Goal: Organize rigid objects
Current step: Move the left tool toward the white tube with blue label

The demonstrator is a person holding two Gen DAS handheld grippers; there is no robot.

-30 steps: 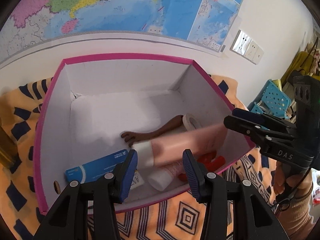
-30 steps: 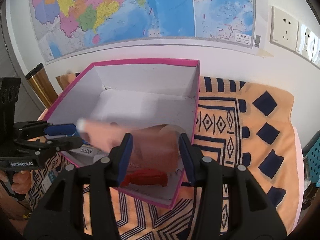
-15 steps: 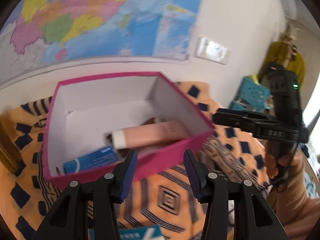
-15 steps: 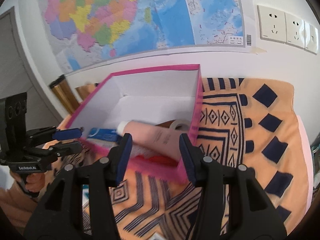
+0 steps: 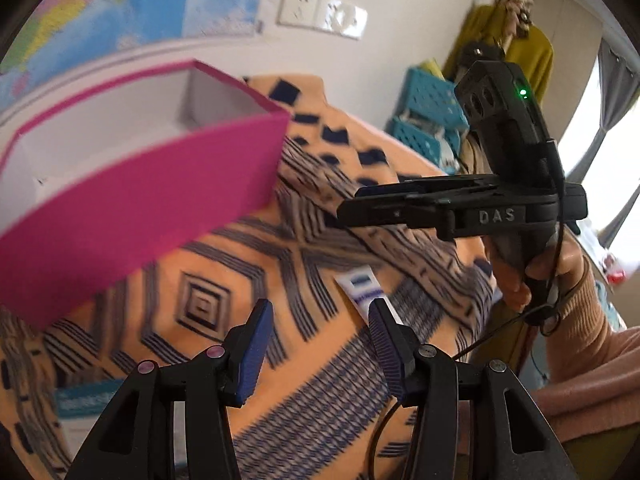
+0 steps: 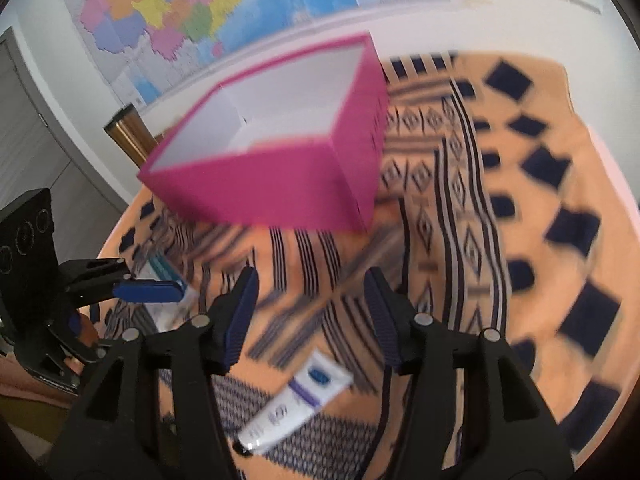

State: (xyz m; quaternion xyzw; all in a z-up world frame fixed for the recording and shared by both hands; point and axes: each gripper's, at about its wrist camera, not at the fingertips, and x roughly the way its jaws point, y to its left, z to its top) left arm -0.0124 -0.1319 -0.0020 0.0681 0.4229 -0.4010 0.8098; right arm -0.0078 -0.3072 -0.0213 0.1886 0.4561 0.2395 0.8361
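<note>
The pink box (image 5: 140, 200) with its white inside stands on the patterned orange cloth (image 5: 224, 256); its near wall hides what lies in it. In the left wrist view my left gripper (image 5: 320, 340) hovers open over the cloth in front of the box, with nothing between its fingers. A white tube with blue print (image 5: 360, 284) lies just beyond its right finger. In the right wrist view my right gripper (image 6: 310, 312) is above the cloth, short of the box (image 6: 260, 192), its jaws opening and empty. The same white tube (image 6: 296, 400) lies below and between its fingers.
A teal and white carton (image 6: 168, 280) lies under the left gripper (image 6: 160, 292). A person's hand (image 5: 520, 276) holds the right gripper (image 5: 348, 204). A gold cylinder (image 6: 128, 132) stands left of the box. Blue crates (image 5: 428, 120) are beyond the table.
Both grippers have let the pink tube drop into the box and drawn back from it over the cloth. The box's contents are now hidden, and the white tube has come into view.
</note>
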